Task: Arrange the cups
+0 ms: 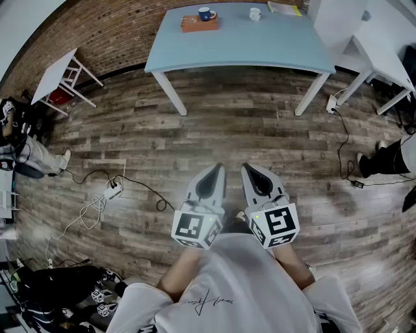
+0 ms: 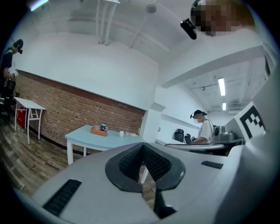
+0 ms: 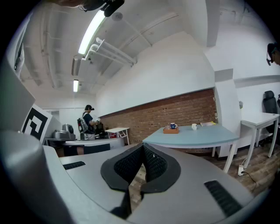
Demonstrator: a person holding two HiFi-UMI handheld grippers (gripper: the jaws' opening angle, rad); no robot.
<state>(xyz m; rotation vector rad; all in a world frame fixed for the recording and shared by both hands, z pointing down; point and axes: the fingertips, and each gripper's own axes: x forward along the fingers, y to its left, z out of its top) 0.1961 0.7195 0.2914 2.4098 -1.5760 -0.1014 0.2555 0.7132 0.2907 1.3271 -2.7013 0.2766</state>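
A light blue table (image 1: 260, 49) stands far ahead across the wooden floor. On it a blue cup (image 1: 207, 13) rests on a wooden tray (image 1: 199, 25), and a white cup (image 1: 255, 13) stands to its right. Both cups also show small in the left gripper view, the blue cup (image 2: 103, 127) and the white cup (image 2: 121, 133), and in the right gripper view, the blue cup (image 3: 173, 126) and the white cup (image 3: 194, 126). My left gripper (image 1: 211, 177) and right gripper (image 1: 255, 175) are held side by side close to my body, well short of the table. Each is shut with nothing between its jaws.
A small white table (image 1: 60, 73) stands at the left and another white table (image 1: 382, 55) at the right. Cables and a power strip (image 1: 113, 191) lie on the floor to my left. Papers (image 1: 285, 8) lie on the blue table. People sit at both sides of the room.
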